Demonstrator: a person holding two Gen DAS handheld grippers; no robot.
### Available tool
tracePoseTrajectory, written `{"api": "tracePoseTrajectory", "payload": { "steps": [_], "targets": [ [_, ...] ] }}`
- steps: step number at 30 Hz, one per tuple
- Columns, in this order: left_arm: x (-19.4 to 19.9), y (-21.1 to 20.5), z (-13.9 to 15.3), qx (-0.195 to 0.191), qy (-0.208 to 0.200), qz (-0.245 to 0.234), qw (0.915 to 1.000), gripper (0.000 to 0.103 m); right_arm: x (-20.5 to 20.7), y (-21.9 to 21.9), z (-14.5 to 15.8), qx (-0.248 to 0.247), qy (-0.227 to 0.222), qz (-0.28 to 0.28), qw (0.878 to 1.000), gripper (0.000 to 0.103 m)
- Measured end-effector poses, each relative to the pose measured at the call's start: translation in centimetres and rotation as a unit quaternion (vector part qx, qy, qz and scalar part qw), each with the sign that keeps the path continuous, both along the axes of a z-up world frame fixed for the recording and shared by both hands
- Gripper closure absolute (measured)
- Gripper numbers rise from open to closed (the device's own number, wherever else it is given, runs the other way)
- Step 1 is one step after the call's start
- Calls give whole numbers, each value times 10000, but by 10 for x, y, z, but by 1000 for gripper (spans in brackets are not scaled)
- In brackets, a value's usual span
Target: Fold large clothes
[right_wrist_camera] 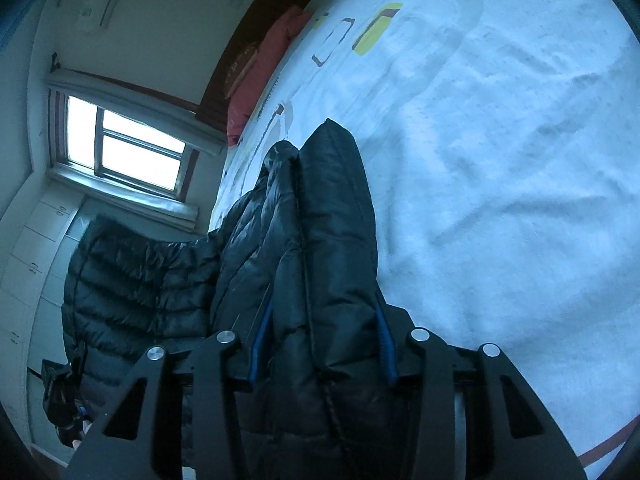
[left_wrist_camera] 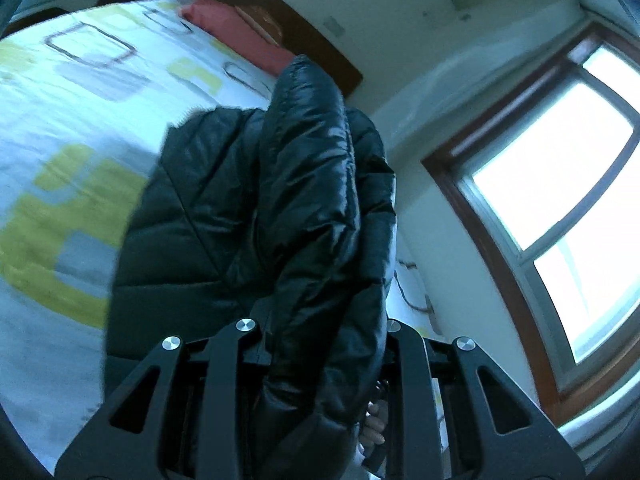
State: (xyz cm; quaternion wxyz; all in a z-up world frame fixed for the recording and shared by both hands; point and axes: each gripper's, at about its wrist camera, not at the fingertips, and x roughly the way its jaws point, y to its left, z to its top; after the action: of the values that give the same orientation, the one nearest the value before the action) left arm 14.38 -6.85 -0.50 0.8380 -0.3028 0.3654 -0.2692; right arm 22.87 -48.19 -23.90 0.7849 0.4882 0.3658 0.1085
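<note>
A shiny black quilted puffer jacket (left_wrist_camera: 280, 208) is held up in the air beside the bed. My left gripper (left_wrist_camera: 320, 344) is shut on a thick fold of it, which bulges up between the jaws and hides the fingertips. In the right wrist view the same jacket (right_wrist_camera: 328, 240) runs between my right gripper's blue-padded fingers (right_wrist_camera: 384, 340). My right gripper (right_wrist_camera: 324, 344) is shut on a bunched edge with a drawcord. The rest of the jacket hangs off to the left (right_wrist_camera: 132, 280), toward the window.
The bed (right_wrist_camera: 500, 160) has a white cover with yellow-green and grey squares (left_wrist_camera: 64, 208). A red pillow (right_wrist_camera: 272, 60) lies by the dark wooden headboard (left_wrist_camera: 280, 12). A bright window (left_wrist_camera: 560, 200) and white cabinets (right_wrist_camera: 36, 240) line the wall. A hand (left_wrist_camera: 374, 420) shows below the jacket.
</note>
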Motion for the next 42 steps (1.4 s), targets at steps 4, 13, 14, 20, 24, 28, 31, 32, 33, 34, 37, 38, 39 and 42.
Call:
{"api": "tracePoseTrajectory", "payload": {
  "steps": [4, 13, 14, 20, 24, 28, 31, 32, 33, 34, 37, 38, 39, 42],
  "targets": [
    [7, -43, -22, 106, 172, -277, 9994, 79, -24, 9, -4, 29, -49, -6, 10000, 60],
    [25, -117, -80, 597, 564, -659, 9944, 80, -37, 27, -6, 134, -123, -62, 9998, 62],
    [27, -123, -84, 641, 561, -685, 9940, 80, -38, 27, -6, 140, -125, -66, 9998, 62],
    [30, -143, -101, 731, 474, -740, 9934, 80, -44, 27, -9, 97, -129, -89, 9998, 62],
    [32, -152, -111, 845, 332, -807, 9926, 80, -49, 31, -7, 36, -128, -109, 9999, 62],
    [25, -152, -111, 1023, 165, -821, 9912, 80, -54, 35, -3, 22, -152, -134, 9998, 62],
    [22, -151, -102, 1077, 106, -833, 9906, 77, -58, 34, 1, 116, -189, -125, 9997, 59],
    [22, -154, -98, 1114, 95, -839, 9902, 74, -61, 34, 3, 139, -164, -130, 9997, 57],
    [21, -154, -93, 1145, 103, -839, 9898, 73, -63, 33, 5, 144, -168, -137, 9997, 52],
    [20, -155, -89, 1152, 130, -830, 9898, 70, -67, 33, 8, 123, -191, -168, 9996, 49],
    [15, -154, -78, 1134, 194, -824, 9899, 55, -80, 29, 20, -31, -215, -333, 9992, 38],
    [11, -152, -71, 979, 182, -852, 9914, 38, -86, 28, 24, -86, -203, -385, 9990, 36],
    [9, -151, -66, 865, 170, -850, 9925, 34, -90, 27, 26, -103, -198, -410, 9989, 36],
    [-6, -146, -44, 627, 73, -858, 9943, 29, -103, 25, 37, -125, -179, -503, 9985, 36]
  ]
}}
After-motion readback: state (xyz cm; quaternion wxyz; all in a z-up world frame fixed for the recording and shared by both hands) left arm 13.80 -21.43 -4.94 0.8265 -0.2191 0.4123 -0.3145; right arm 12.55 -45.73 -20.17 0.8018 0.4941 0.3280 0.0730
